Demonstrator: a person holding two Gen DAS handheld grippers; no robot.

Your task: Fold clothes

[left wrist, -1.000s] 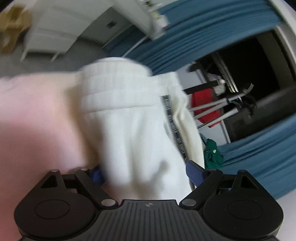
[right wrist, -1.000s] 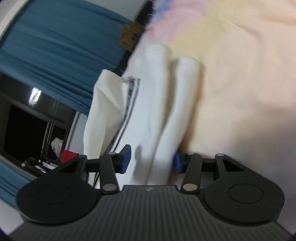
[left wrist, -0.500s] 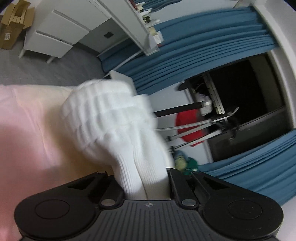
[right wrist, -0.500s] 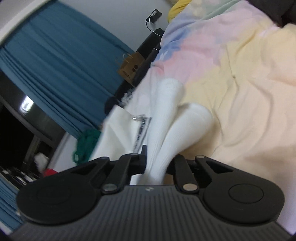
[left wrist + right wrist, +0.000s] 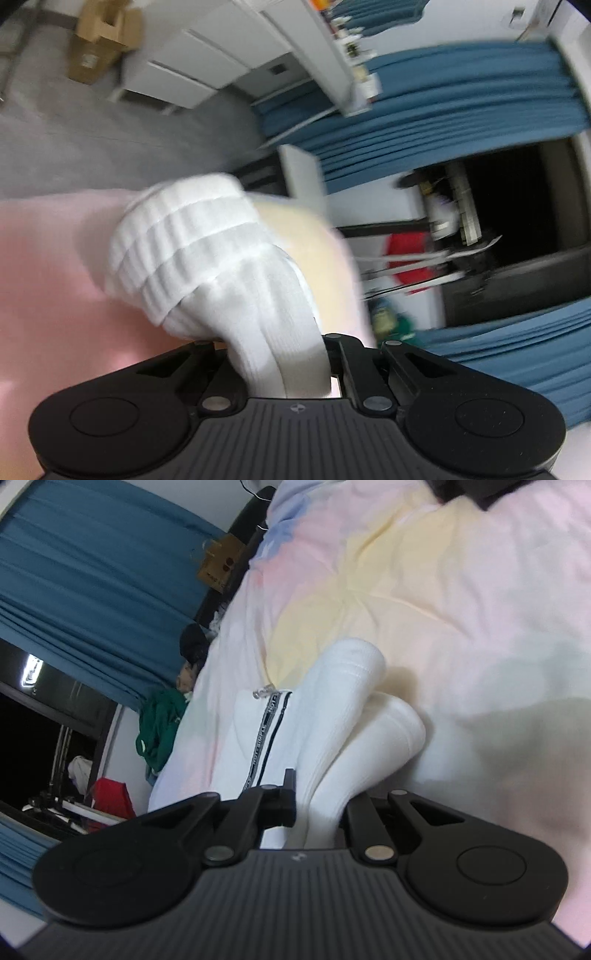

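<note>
White ribbed socks [image 5: 207,258] bulge out of my left gripper [image 5: 277,365], which is shut on them above the pink bedsheet [image 5: 44,295]. My right gripper [image 5: 317,812] is shut on the other end of the white socks [image 5: 354,720], which stick out as two rounded tubes over the pastel bedsheet [image 5: 461,609]. A white garment with a black-striped band [image 5: 266,731] lies on the bed just left of the right gripper's fingers.
Blue curtains [image 5: 443,122] and a dark window hang beyond the bed. A white drawer unit [image 5: 192,74] and a cardboard box [image 5: 99,44] stand on the grey floor. A green garment [image 5: 159,723] and a red one [image 5: 110,797] sit past the bed's edge.
Both grippers have closed on the socks, from open a second ago. The socks have been lifted off the striped white garment and the views have swung.
</note>
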